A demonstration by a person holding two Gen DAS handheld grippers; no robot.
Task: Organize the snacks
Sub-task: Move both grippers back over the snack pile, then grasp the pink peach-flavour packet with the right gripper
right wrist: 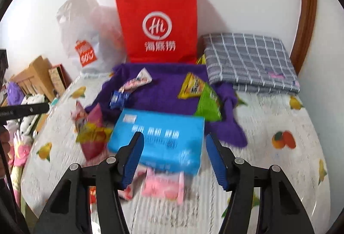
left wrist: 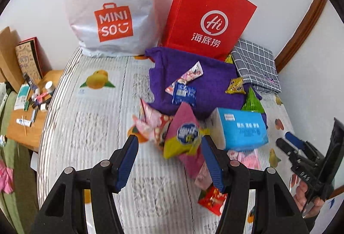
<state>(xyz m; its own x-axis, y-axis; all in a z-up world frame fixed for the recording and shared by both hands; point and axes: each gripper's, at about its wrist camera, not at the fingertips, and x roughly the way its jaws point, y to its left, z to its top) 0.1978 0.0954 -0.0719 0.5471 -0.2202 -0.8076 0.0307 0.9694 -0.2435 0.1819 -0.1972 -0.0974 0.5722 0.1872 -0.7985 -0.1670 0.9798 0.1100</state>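
Snacks lie scattered on a bed around a purple cloth [left wrist: 189, 81] [right wrist: 163, 87]. A blue box [left wrist: 243, 128] [right wrist: 163, 139] sits at the cloth's near edge. A pink-and-yellow packet [left wrist: 182, 137] [right wrist: 92, 137] lies left of the box. My left gripper [left wrist: 169, 154] is open, its fingers either side of that packet, above it. My right gripper [right wrist: 174, 154] is open just in front of the blue box; it also shows in the left wrist view [left wrist: 292, 143]. On the cloth lie a blue packet [left wrist: 183, 95], a long pink-white packet [left wrist: 193, 72], a yellow packet [left wrist: 235, 85] and a green packet [right wrist: 209, 102].
A red paper bag [left wrist: 206, 18] [right wrist: 159, 25] and a white MINISO plastic bag [left wrist: 111, 8] stand against the wall. A folded grey checked cloth [right wrist: 249, 61] lies at the back right. More pink [right wrist: 165, 186] and red [left wrist: 211, 197] packets lie near me. A cluttered side table [left wrist: 28, 104] stands left.
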